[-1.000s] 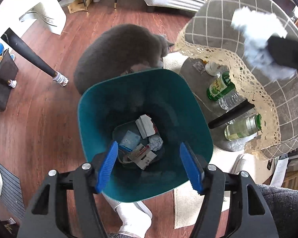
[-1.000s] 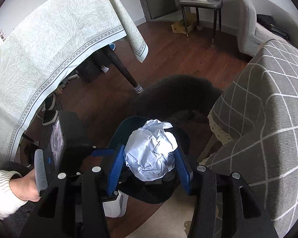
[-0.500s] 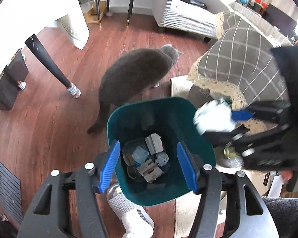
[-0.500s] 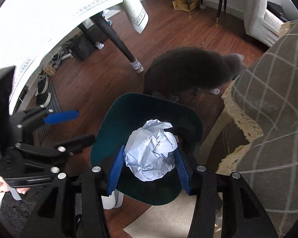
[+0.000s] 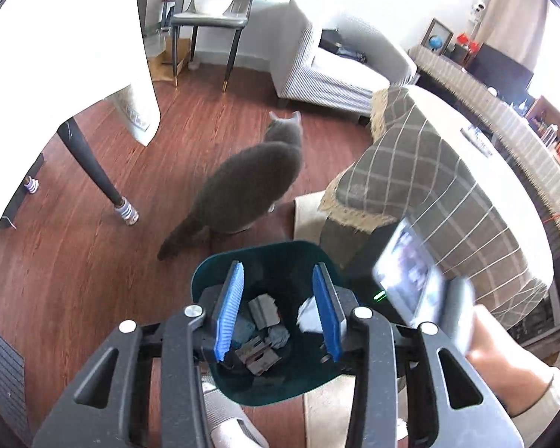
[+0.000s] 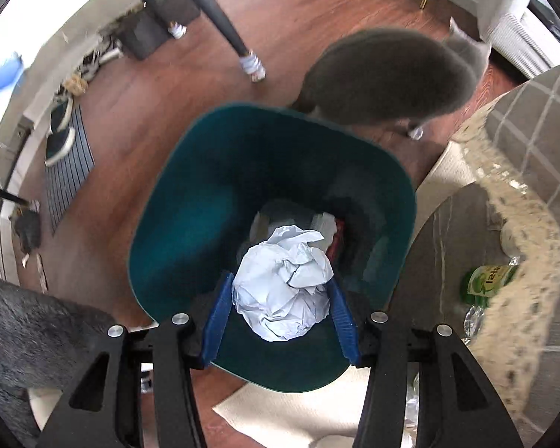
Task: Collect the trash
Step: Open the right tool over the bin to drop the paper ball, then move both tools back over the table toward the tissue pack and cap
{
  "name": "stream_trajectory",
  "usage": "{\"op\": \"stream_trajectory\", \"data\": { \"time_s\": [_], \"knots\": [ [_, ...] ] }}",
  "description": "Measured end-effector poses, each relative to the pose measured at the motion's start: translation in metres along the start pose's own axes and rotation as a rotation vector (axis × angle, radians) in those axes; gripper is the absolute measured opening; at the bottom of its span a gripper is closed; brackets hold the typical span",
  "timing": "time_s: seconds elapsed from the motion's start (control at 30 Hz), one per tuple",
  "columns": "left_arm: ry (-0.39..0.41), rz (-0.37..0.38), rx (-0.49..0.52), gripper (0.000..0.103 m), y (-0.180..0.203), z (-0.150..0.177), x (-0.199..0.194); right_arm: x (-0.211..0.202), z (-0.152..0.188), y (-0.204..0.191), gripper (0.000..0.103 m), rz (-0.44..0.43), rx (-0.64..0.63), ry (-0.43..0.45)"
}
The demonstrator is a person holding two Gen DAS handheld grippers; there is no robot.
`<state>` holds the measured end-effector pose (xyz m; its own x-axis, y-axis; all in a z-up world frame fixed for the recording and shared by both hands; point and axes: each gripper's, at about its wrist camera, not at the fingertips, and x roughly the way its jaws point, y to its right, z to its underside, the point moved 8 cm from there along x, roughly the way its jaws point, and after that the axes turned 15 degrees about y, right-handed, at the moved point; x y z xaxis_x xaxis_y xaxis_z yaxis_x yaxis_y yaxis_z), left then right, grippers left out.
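A teal trash bin (image 6: 190, 201) stands on the wood floor with several paper scraps (image 5: 265, 310) at its bottom. My right gripper (image 6: 280, 313) is shut on a crumpled white paper ball (image 6: 283, 283) and holds it right over the bin's opening. My left gripper (image 5: 278, 313) is open and empty, above the near side of the bin (image 5: 205, 272). The right gripper's body with its screen (image 5: 410, 283) shows at the right in the left wrist view.
A grey cat (image 5: 250, 183) stands on the floor just behind the bin, also in the right wrist view (image 6: 388, 74). A low table with a plaid cloth (image 5: 429, 171) is at the right; green bottles (image 6: 485, 280) stand under it. A table leg (image 5: 93, 171) is at the left.
My right gripper has carried the paper ball from the table side to over the bin. The left gripper has lifted and tilted up. The cat has walked away from the bin.
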<state>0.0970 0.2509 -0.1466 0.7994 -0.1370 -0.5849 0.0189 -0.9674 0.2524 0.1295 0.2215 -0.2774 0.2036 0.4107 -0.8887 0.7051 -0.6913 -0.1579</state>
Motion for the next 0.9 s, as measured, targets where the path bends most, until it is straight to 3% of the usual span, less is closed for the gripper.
{"op": "stream_trajectory", "data": {
  "time_s": [0.17,0.23,0.6,0.77,0.9],
  "knots": [
    [0.024,0.001,-0.002,0.041,0.001,-0.008,-0.006,0.007,0.013,0.000,0.066,0.019,0.004,-0.041],
    [0.033,-0.017,0.009,0.041,-0.002,-0.012,-0.007,0.003,0.015,0.002,0.067,0.023,0.010,-0.036],
    [0.130,-0.009,0.007,0.041,0.008,-0.048,-0.034,-0.024,0.004,0.002,0.067,-0.001,-0.011,0.055],
    [0.162,0.033,-0.038,0.041,0.021,-0.061,-0.043,-0.047,-0.006,-0.007,0.055,-0.028,-0.052,0.120],
    [0.177,0.032,-0.048,0.041,0.033,-0.067,-0.044,-0.072,-0.018,-0.016,0.053,-0.045,-0.080,0.194]
  ]
}}
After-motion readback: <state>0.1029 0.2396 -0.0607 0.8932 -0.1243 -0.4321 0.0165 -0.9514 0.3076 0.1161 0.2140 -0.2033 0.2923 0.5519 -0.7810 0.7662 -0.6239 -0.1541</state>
